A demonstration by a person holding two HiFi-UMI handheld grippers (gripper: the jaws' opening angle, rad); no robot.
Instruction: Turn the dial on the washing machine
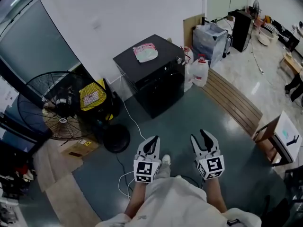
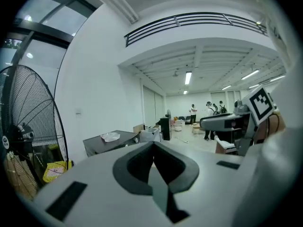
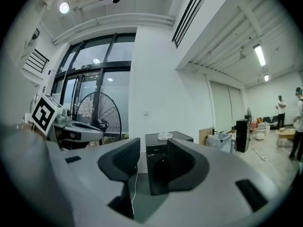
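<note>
The black washing machine (image 1: 156, 79) stands against the white wall, well ahead of both grippers. A pink and white bag (image 1: 145, 52) lies on its lid, and a small pale knob (image 1: 179, 59) shows at its upper front corner. My left gripper (image 1: 154, 138) hangs low over the floor, shut and empty. My right gripper (image 1: 204, 132) is level with it, its jaws drawn close with only a thin slit and nothing in it. The left gripper view has the machine (image 2: 111, 143) far off at the left. In the right gripper view the machine (image 3: 156, 150) shows through the slit.
A large floor fan (image 1: 57, 105) and a yellow device (image 1: 92, 96) stand left of the machine. White jugs (image 1: 199, 70) sit at its right. A slatted wooden strip (image 1: 234, 100) runs along the floor. A white cable (image 1: 130, 117) trails over the dark floor. People (image 2: 208, 109) stand far off.
</note>
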